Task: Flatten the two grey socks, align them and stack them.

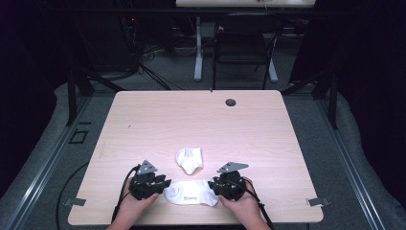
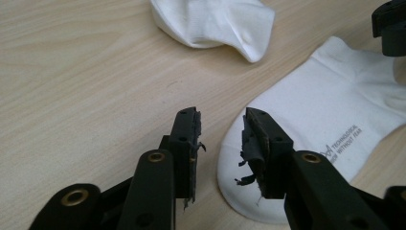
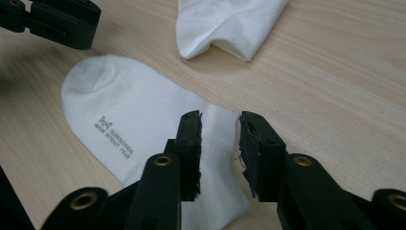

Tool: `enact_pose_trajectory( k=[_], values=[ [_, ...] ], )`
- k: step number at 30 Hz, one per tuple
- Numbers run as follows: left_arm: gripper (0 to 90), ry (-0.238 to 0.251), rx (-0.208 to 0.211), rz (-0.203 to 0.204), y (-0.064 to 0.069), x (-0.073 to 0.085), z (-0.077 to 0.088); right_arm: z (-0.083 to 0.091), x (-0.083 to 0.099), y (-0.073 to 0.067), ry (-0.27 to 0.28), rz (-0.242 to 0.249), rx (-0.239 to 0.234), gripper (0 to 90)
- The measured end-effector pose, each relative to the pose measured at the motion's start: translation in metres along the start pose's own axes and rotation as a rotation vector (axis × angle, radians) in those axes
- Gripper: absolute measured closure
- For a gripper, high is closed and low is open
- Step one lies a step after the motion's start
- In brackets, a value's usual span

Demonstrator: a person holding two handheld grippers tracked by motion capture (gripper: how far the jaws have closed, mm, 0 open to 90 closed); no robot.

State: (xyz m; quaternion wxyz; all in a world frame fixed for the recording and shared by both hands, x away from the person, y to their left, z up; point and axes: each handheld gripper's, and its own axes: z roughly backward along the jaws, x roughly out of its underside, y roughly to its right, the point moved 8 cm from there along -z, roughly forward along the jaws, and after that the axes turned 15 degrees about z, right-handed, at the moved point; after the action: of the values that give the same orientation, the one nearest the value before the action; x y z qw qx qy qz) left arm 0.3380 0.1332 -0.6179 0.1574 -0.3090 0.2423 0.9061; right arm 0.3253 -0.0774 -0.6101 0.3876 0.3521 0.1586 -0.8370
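high view: flat sock [image 1: 190, 192] lies on the table [image 1: 191, 120] near its front edge, ends tucked under left gripper [image 1: 160, 188] and right gripper [image 1: 216, 188]; hands low, wrists cut off. left gripper view: jaws part-open, empty, toe beside them; crumpled sock [image 2: 215, 21] beyond. right gripper view: jaws part-open over the cuff, not pinching.

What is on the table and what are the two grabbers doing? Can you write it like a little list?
table: light wood table
flat sock: white flat sock, lying stretched between the grippers, small grey print on it
crumpled sock: white crumpled sock, just behind the flat one
left gripper: open, at the flat sock's toe end
right gripper: open, over its other end
held: nothing
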Motion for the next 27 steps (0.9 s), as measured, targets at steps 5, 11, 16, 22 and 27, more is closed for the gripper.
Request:
enact_pose_trajectory(
  k=[5,11,16,22,27],
  values=[
    [60.6,0.0,-0.011,0.005,-0.005,-0.004,-0.004,-0.005,-0.008,0.001,0.001,0.016,-0.008,64.4],
    [57.1,0.012,-0.008,0.014,-0.011,-0.007,-0.003,-0.014,-0.021,0.001,-0.002,0.058,-0.007,60.9],
    [57.3,0.016,-0.004,0.02,-0.014,-0.008,-0.002,-0.02,-0.034,0.001,0.028,0.058,-0.028,59.5],
    [58.6,0.016,-0.001,0.018,-0.017,-0.01,0.002,-0.026,-0.05,0.002,0.078,0.061,-0.008,57.6],
    [58.6,0.02,-0.009,0.015,-0.019,-0.01,0.003,-0.028,-0.06,0.002,0.107,0.053,-0.012,51.4]
  ],
)
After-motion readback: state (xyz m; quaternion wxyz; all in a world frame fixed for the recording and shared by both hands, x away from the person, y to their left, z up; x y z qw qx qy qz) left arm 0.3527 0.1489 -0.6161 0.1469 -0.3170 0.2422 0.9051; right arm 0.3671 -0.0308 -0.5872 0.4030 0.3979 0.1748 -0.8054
